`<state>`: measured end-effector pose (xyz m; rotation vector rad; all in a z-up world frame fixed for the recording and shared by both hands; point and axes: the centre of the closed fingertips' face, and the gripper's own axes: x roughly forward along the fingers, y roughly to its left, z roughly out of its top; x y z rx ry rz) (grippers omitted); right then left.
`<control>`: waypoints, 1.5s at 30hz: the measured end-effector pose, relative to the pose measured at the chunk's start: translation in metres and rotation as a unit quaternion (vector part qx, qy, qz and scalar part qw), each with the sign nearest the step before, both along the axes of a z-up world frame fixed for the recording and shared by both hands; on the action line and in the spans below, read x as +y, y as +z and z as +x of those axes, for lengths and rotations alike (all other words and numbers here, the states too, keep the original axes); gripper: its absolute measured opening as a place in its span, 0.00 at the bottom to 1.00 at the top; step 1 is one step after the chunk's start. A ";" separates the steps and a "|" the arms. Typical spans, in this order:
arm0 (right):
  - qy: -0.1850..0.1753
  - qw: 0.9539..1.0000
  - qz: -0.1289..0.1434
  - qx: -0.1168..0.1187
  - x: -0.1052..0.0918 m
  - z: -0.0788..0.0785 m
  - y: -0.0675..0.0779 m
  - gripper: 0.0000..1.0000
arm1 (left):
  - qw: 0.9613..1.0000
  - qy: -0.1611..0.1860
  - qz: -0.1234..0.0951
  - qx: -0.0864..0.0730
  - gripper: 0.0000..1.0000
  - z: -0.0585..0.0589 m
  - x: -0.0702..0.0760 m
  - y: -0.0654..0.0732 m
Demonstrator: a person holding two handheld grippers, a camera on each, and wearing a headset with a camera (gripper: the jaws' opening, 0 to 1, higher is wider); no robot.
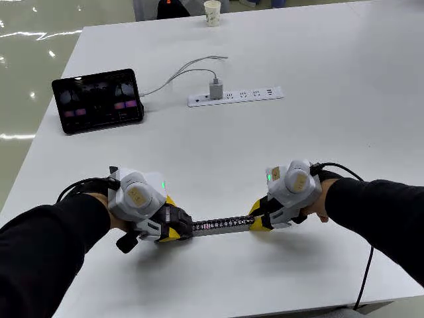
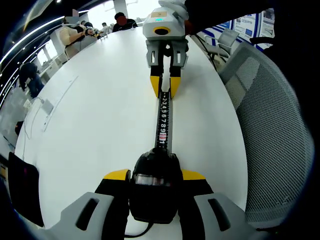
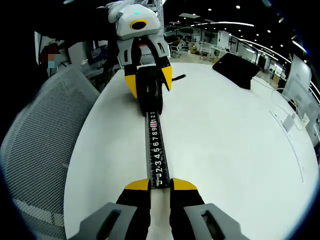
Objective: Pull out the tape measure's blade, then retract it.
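at the near edge of the white table (image 1: 285,146), your left gripper (image 2: 155,175) clamped the tape measure's black case (image 2: 155,195) while your right gripper (image 3: 160,185) pinched the tip of its blade (image 3: 156,150), drawn out flat between them. farther back lay a tablet (image 1: 98,101), a power strip (image 1: 235,95) and a paper cup (image 1: 212,12).

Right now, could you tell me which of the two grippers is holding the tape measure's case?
The left gripper: its jaws clamp the black case, while the right gripper pinches the end of the extended blade.
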<state>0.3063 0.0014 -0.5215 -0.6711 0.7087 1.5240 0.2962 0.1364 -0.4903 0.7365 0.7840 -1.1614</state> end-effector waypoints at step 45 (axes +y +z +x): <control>-0.006 1.000 -0.013 -0.002 -0.037 0.004 0.001 0.10 | 1.000 -0.001 -0.007 -0.004 0.31 0.000 -0.001 0.001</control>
